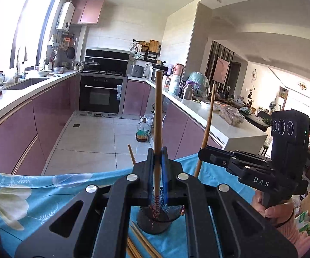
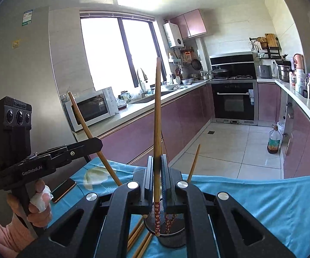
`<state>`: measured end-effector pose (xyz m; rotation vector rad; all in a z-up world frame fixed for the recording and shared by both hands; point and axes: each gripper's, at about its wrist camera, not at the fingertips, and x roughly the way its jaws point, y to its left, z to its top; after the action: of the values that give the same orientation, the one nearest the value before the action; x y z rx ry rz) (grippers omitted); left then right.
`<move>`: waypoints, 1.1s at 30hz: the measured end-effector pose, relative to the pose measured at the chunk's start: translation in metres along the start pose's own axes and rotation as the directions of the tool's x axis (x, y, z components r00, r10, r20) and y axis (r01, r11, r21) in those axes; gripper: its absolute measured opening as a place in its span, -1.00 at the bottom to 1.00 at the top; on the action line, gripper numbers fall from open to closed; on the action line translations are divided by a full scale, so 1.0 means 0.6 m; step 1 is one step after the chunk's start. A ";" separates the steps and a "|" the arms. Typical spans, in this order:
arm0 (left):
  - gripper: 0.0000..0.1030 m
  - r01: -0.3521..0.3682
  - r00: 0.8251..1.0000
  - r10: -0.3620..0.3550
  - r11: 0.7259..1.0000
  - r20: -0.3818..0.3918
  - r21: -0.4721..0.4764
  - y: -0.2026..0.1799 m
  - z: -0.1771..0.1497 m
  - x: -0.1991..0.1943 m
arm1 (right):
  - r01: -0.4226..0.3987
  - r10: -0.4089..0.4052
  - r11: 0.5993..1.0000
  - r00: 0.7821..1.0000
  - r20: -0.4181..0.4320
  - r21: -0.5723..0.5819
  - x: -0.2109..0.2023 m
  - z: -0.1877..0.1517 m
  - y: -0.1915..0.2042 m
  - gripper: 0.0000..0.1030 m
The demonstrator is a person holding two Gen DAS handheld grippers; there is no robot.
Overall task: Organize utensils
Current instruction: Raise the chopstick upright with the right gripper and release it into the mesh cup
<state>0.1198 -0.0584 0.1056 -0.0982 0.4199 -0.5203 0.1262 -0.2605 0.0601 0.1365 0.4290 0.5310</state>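
My left gripper [image 1: 157, 150] is shut on a bamboo chopstick [image 1: 158, 111] that stands nearly upright, its patterned lower end over the black mesh cup [image 1: 155, 221]. My right gripper [image 2: 157, 158] is shut on a second upright chopstick [image 2: 157, 118], whose floral end hangs at the mesh cup [image 2: 173, 235]. Each gripper also shows in the other's view: the right gripper [image 1: 202, 153] with its tilted chopstick [image 1: 208, 124], the left gripper [image 2: 99, 143] with its own chopstick [image 2: 84, 124]. Another chopstick [image 2: 194, 163] leans out of the cup. Loose chopsticks [image 2: 140, 236] lie beside it on the cloth.
A blue floral tablecloth [image 2: 262, 204] covers the table, and a phone [image 2: 63, 190] lies near its left edge. Beyond the table are the tiled kitchen floor, an oil bottle [image 2: 273, 143], pink cabinets and a microwave [image 2: 90, 107]. A hand [image 2: 36, 206] grips the left handle.
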 end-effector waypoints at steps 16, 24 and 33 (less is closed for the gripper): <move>-0.86 -0.004 0.974 0.010 1.000 -0.225 0.029 0.013 -0.062 0.130 | 0.039 -0.032 0.999 0.981 -0.189 0.030 0.101 -0.058 -0.035 -0.89; -0.86 -0.004 0.955 0.001 1.000 -0.298 -0.012 0.042 -0.084 0.177 | 0.067 -0.055 0.997 0.957 -0.286 0.033 0.133 -0.074 -0.042 -0.89; -0.70 -0.044 0.948 0.039 0.999 -0.315 -0.009 0.046 -0.084 0.199 | 0.092 -0.069 0.994 0.953 -0.295 0.063 0.149 -0.071 -0.052 -0.83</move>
<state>0.2056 -0.0937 0.0109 -0.0210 0.7372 -0.4926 0.1917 -0.2404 -0.0182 0.1129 0.7418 0.4557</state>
